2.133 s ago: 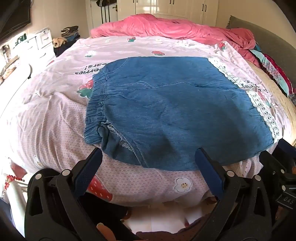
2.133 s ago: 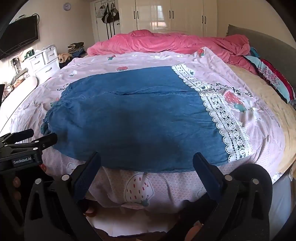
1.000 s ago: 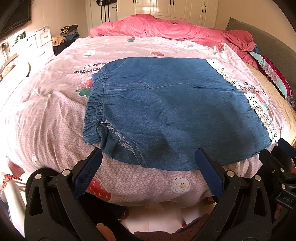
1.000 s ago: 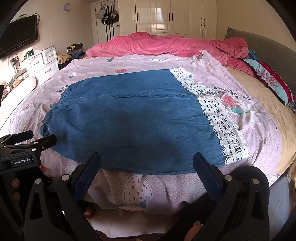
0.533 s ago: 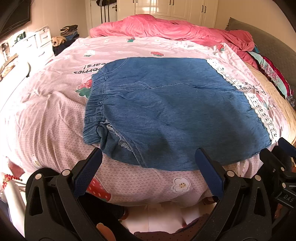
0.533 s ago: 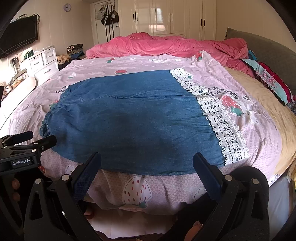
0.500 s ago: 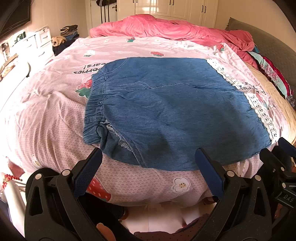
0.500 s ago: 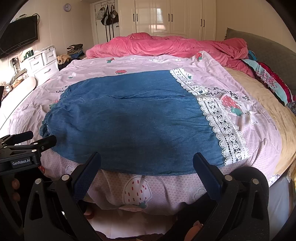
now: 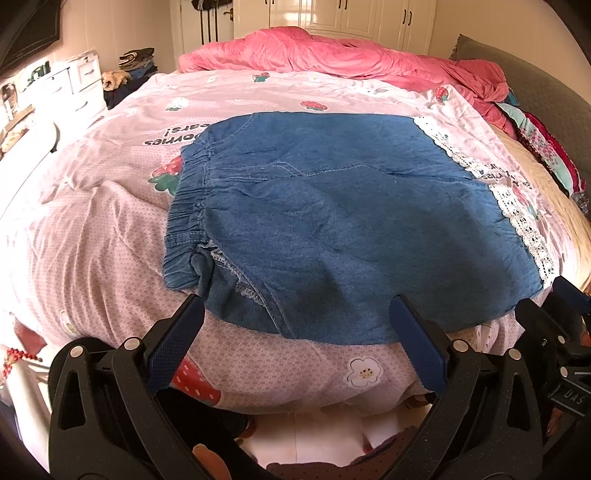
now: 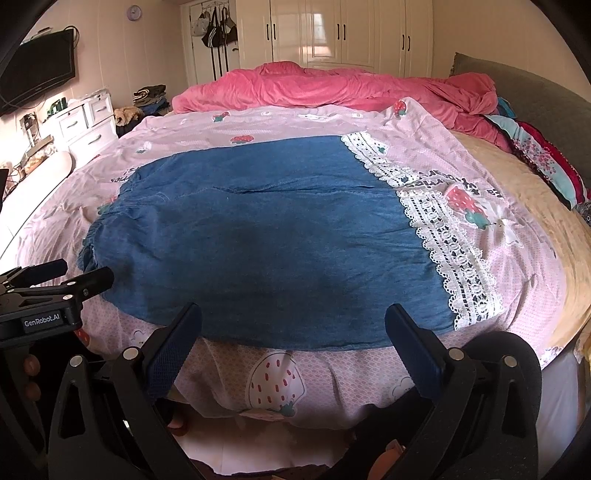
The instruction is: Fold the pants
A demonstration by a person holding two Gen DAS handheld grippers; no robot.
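Blue denim pants (image 9: 351,221) (image 10: 266,243) lie spread flat on the pink strawberry bed sheet (image 9: 92,229) (image 10: 480,166). Their elastic waistband (image 9: 186,206) points left and the white lace hems (image 10: 439,229) point right. My left gripper (image 9: 295,314) stands open just short of the pants' near edge, by the waistband end, touching nothing. My right gripper (image 10: 293,321) is open too, in front of the near edge closer to the lace hems. In each view the other gripper shows at the side.
A crumpled pink duvet (image 10: 332,88) fills the far side of the bed. Patterned bedding (image 10: 543,155) and a grey headboard (image 10: 535,88) sit at the right. White drawers (image 10: 85,118) stand at the left, wardrobes (image 10: 351,33) behind. The bed's near edge drops to the floor (image 9: 325,432).
Both views shifted only slightly; the right wrist view rose a little over the bed. The pants have not moved and both grippers stay open.
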